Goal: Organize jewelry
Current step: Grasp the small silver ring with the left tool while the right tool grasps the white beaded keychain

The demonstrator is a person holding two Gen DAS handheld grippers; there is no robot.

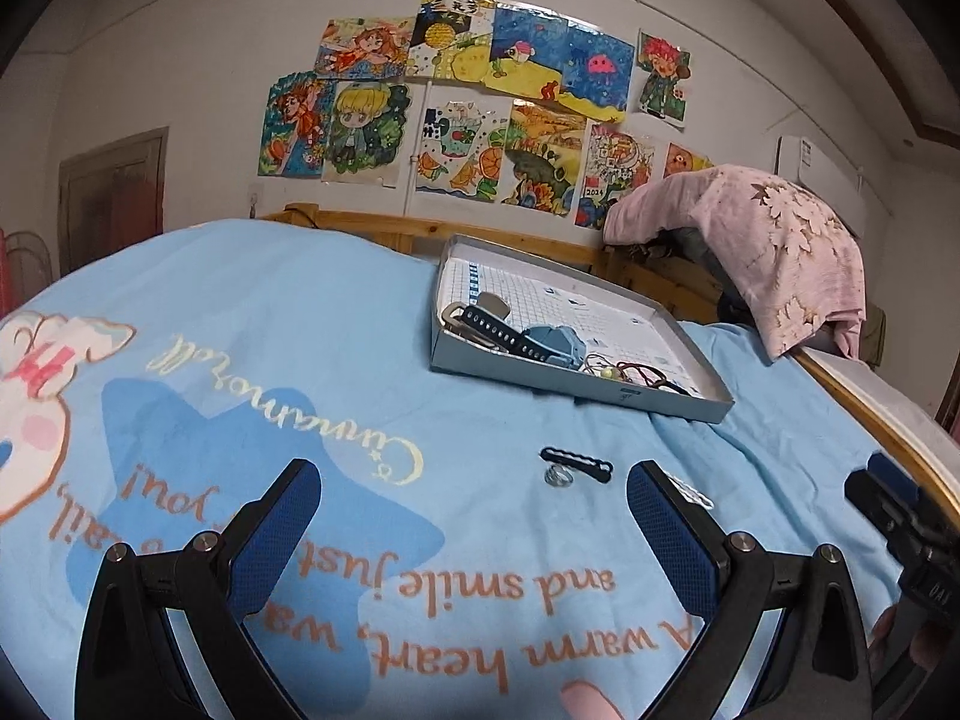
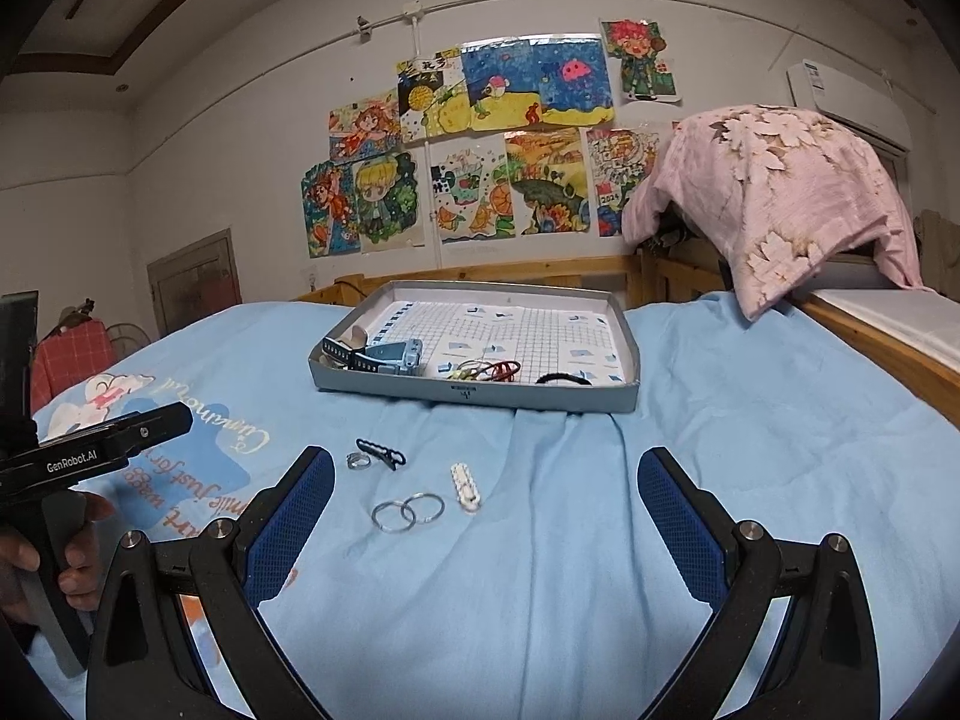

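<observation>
A shallow grey box (image 2: 480, 396) (image 1: 576, 387) lies on the blue bedsheet and holds a watch with a black strap (image 2: 360, 354) (image 1: 504, 333), red hair ties (image 2: 501, 370) and a black hair tie (image 2: 564, 380). On the sheet in front of the box lie a black clip (image 2: 381, 453) (image 1: 576, 463), a small silver ring (image 2: 357, 461) (image 1: 555, 476), two linked silver hoops (image 2: 408, 513) and a white clip (image 2: 465, 485). My right gripper (image 2: 486, 516) is open, just short of the hoops. My left gripper (image 1: 474, 528) is open, near the black clip.
The bedsheet (image 2: 600, 540) carries printed lettering and a cartoon figure. A wooden bed rail (image 2: 480, 273) runs behind the box. A pink floral cloth (image 2: 780, 192) drapes over furniture at the right. Drawings cover the wall. A hand (image 2: 78, 564) holds the left gripper's handle.
</observation>
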